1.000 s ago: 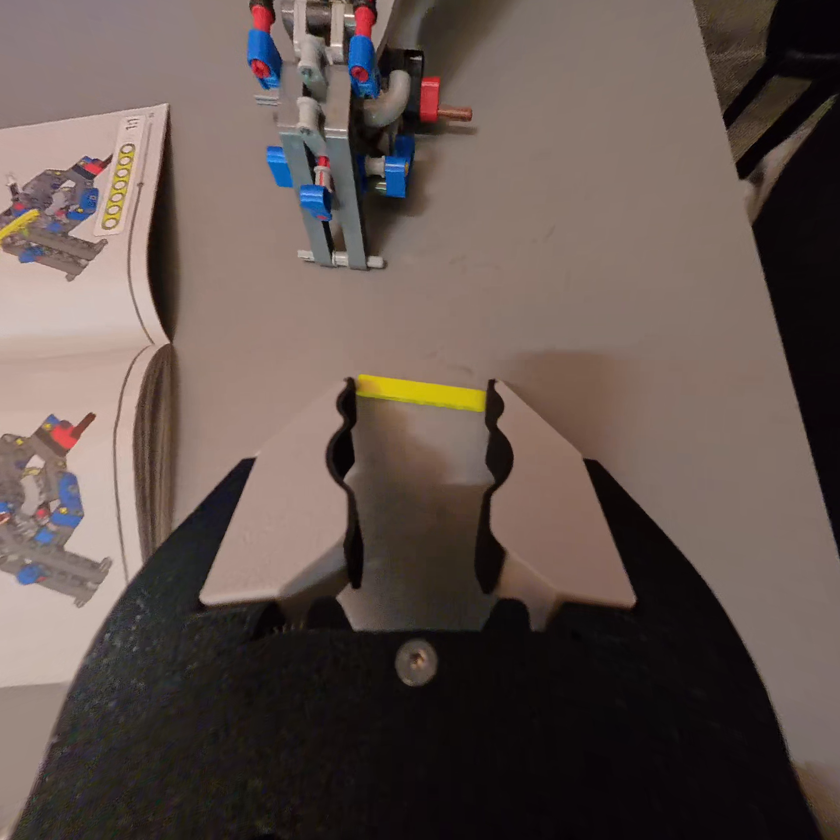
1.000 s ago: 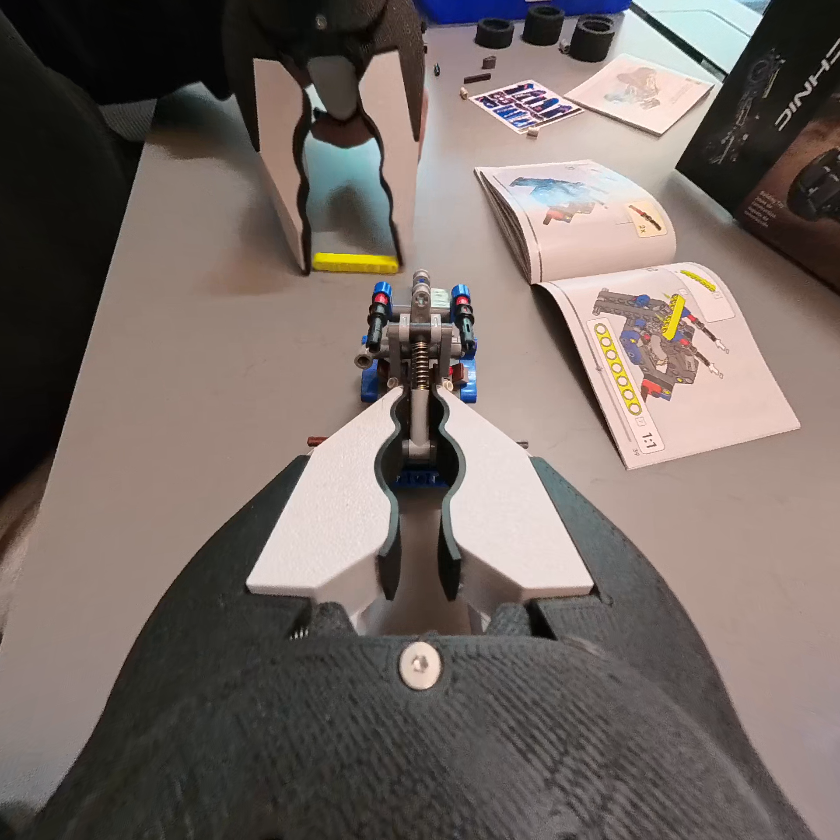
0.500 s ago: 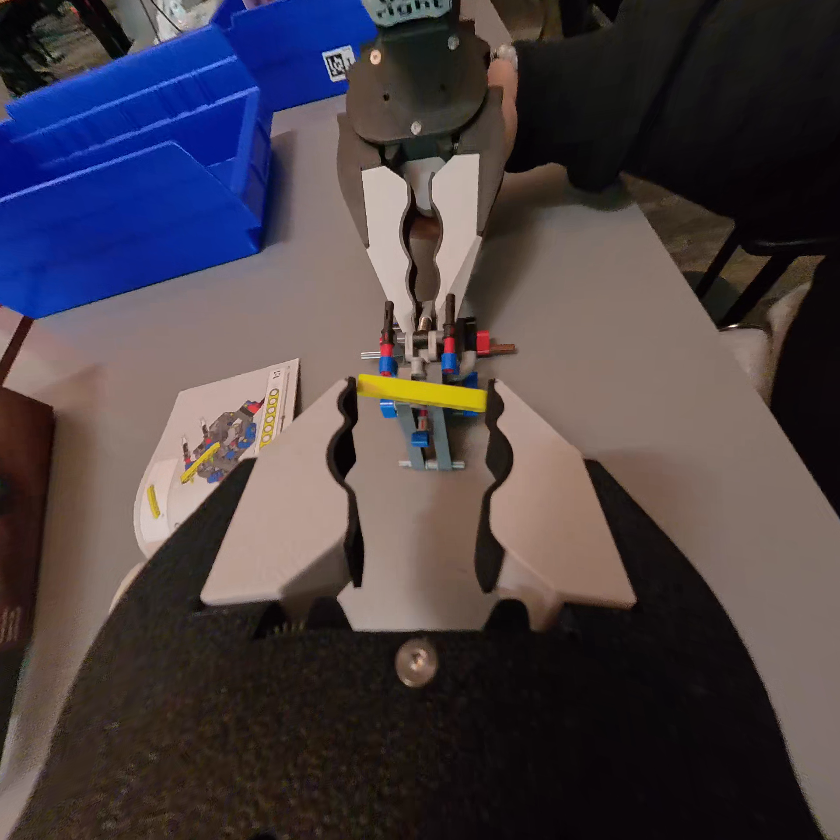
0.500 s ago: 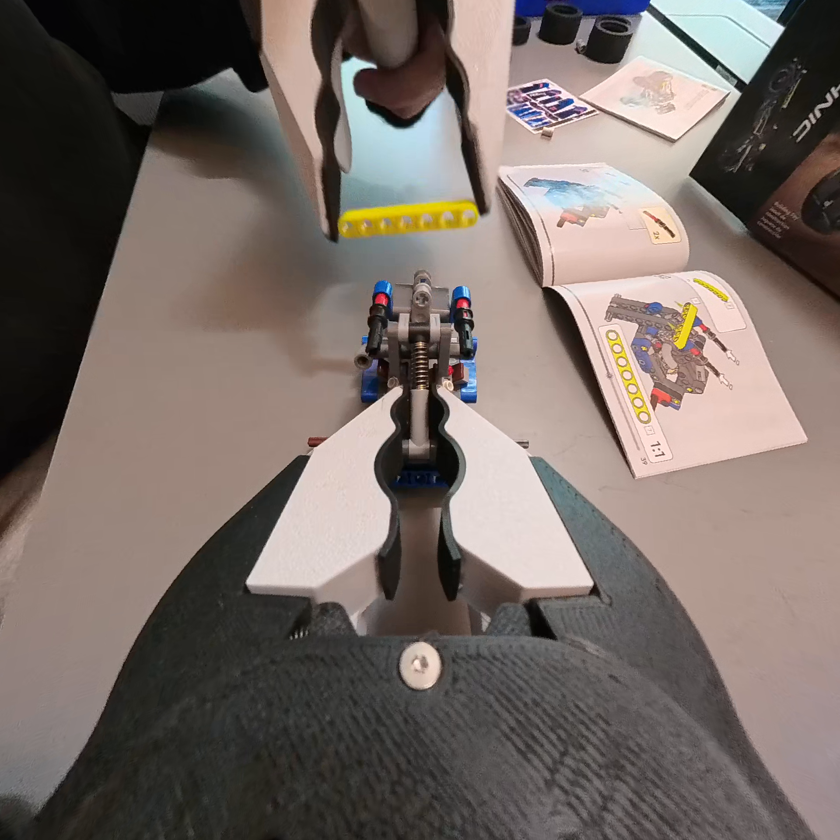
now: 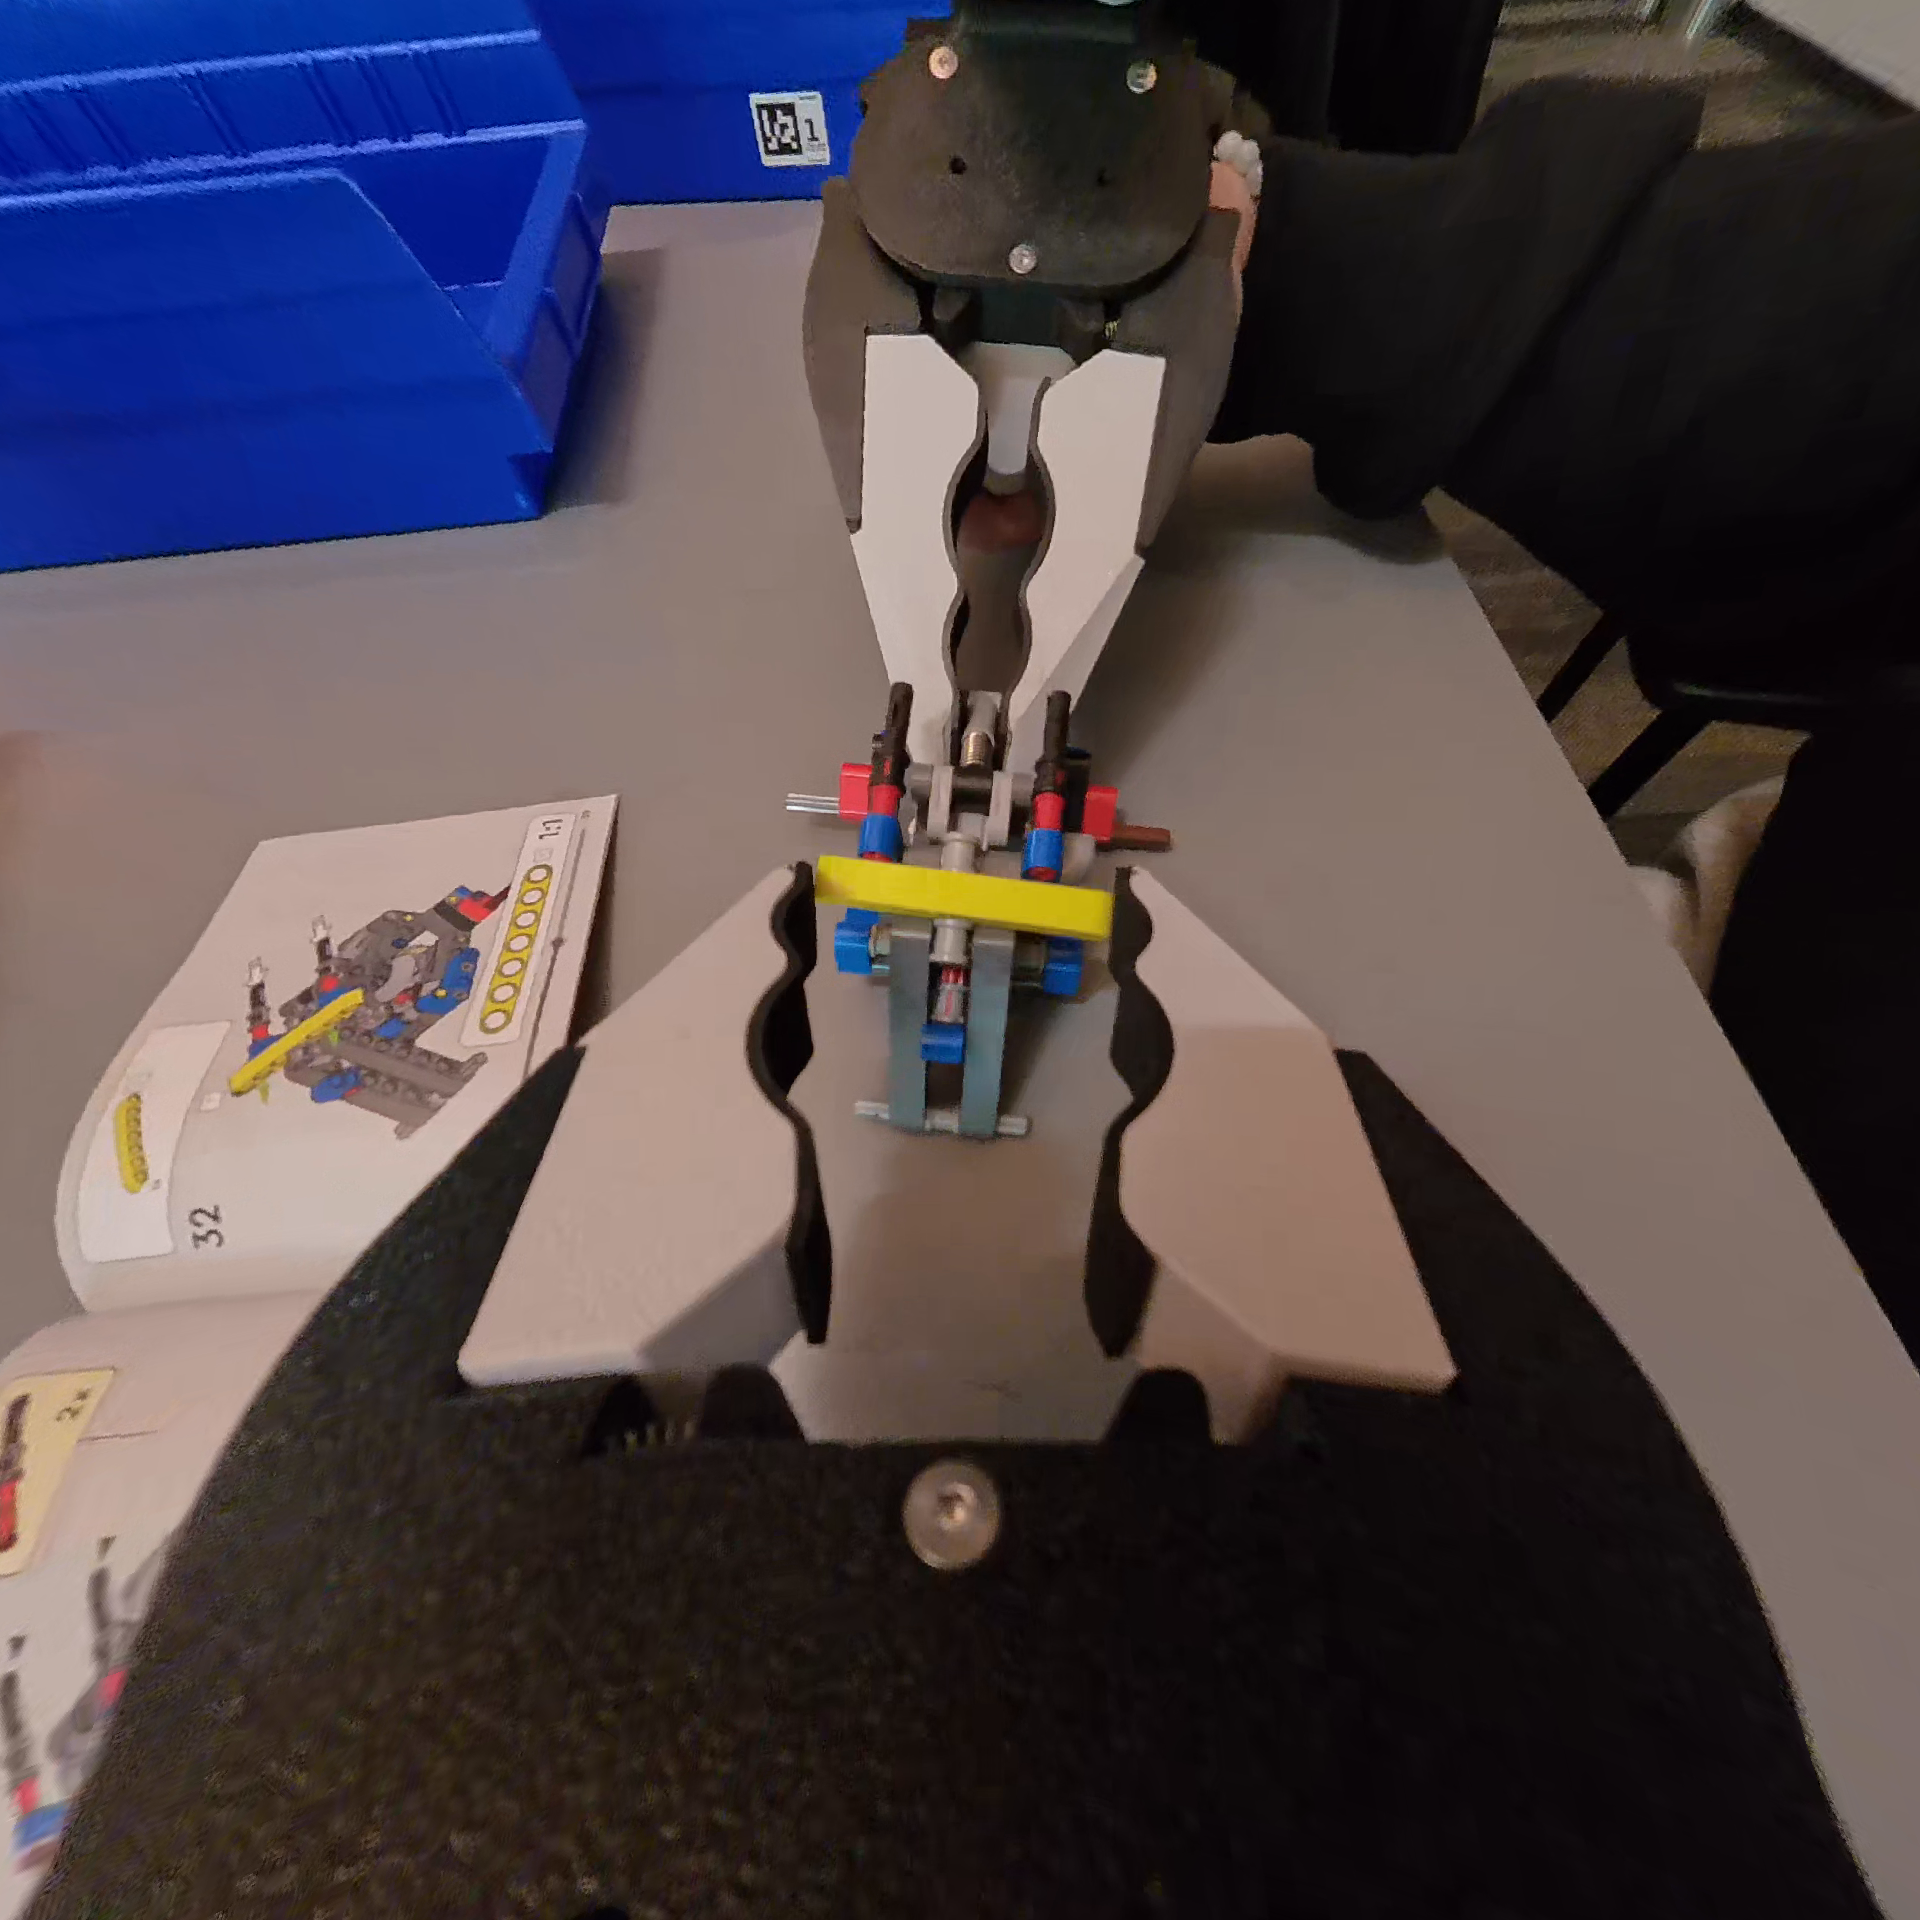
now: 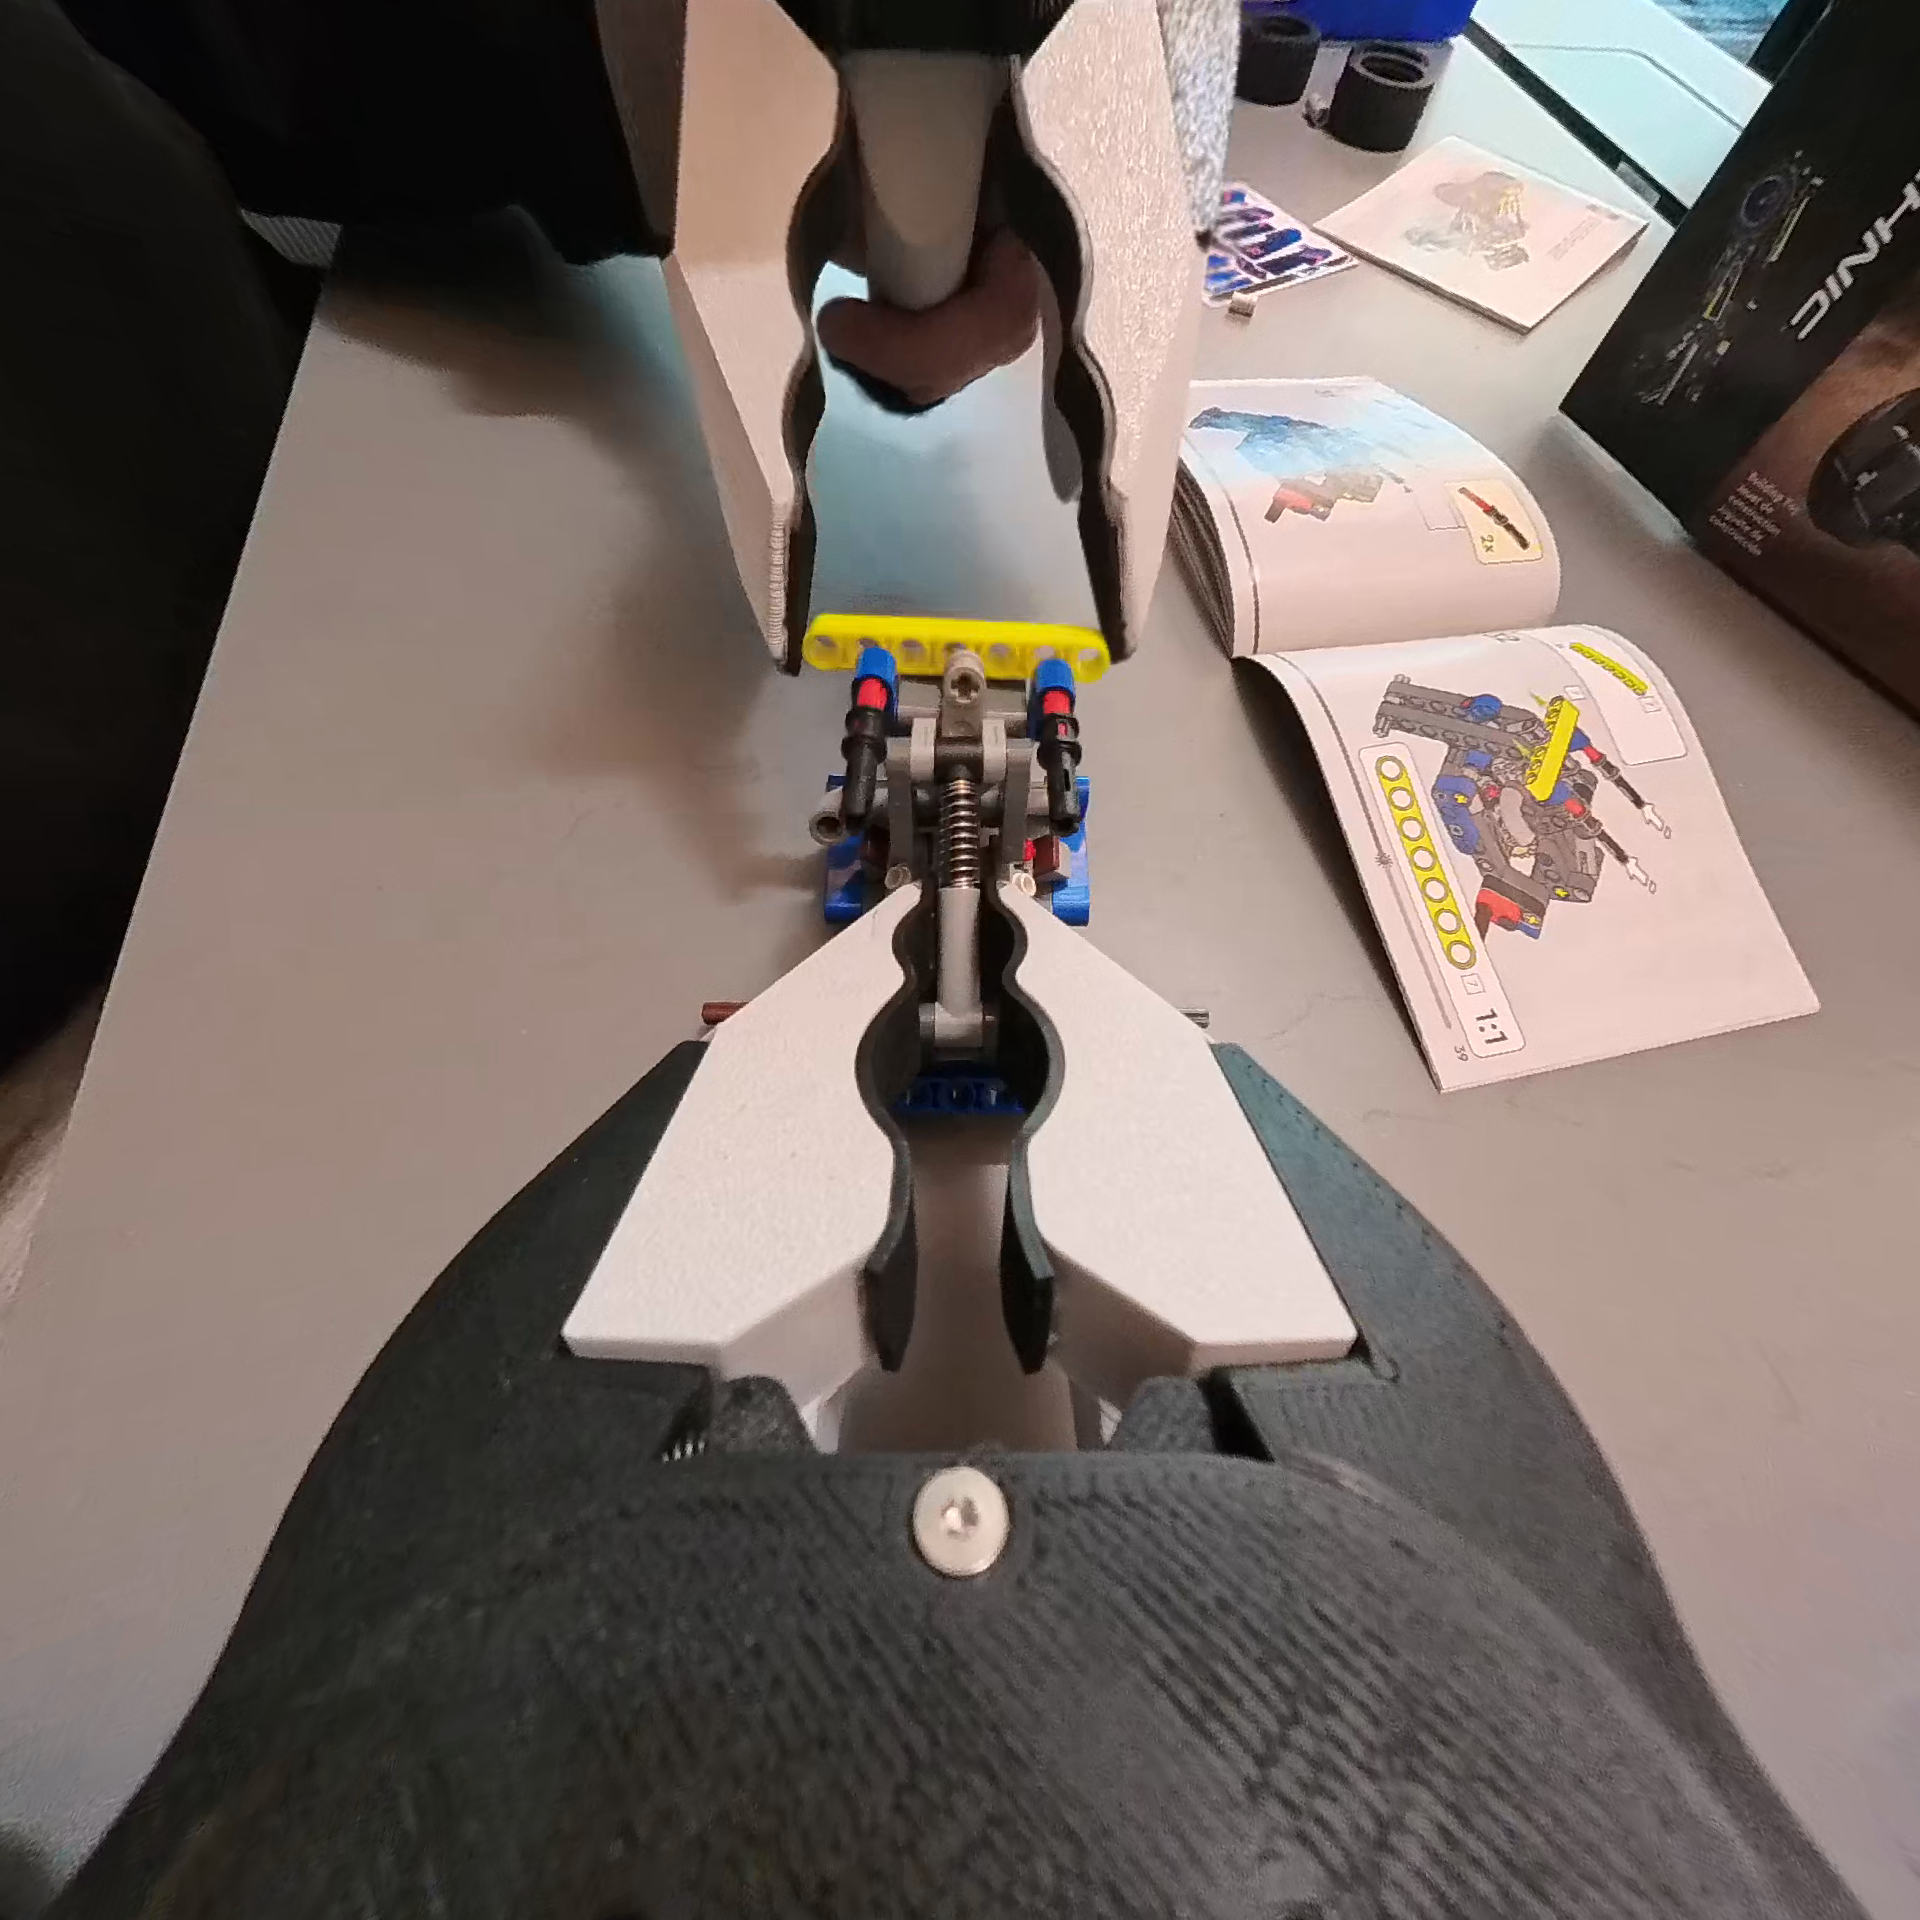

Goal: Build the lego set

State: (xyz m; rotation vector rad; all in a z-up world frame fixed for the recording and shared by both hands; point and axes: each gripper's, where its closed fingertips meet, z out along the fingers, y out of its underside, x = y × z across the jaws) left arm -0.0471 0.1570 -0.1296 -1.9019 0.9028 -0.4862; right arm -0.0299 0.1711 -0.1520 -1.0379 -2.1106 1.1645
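Observation:
My left gripper (image 5: 961, 894) is shut on a yellow holed beam (image 5: 961, 902), held by its two ends crosswise between the fingertips. The beam hangs just over the upper end of a small grey, blue and red brick model (image 5: 951, 997) on the grey table (image 5: 1299, 831). My right gripper (image 6: 961, 914) is shut on the grey spring strut (image 6: 958, 945) of the same model (image 6: 956, 790) and holds it on the table. In the right wrist view, the left gripper (image 6: 951, 644) comes from above with the beam (image 6: 951, 649) right behind the two blue-tipped pins. The right gripper (image 5: 977, 717) faces me in the left wrist view.
An open instruction booklet (image 5: 343, 1029) lies left of the model, also in the right wrist view (image 6: 1507, 810). Blue bins (image 5: 260, 281) stand at the far left. A black box (image 6: 1787, 364), black tyres (image 6: 1340, 62), a sticker sheet (image 6: 1278, 249) and a leaflet (image 6: 1486, 229) lie beyond. A person's dark sleeve (image 5: 1558, 312) is at right. The grippers' ends are close to 4 cm from one another.
My left gripper has lifted the yellow beam off the table and carried it over to the model's upper end. My right gripper has stayed shut on the model's strut.

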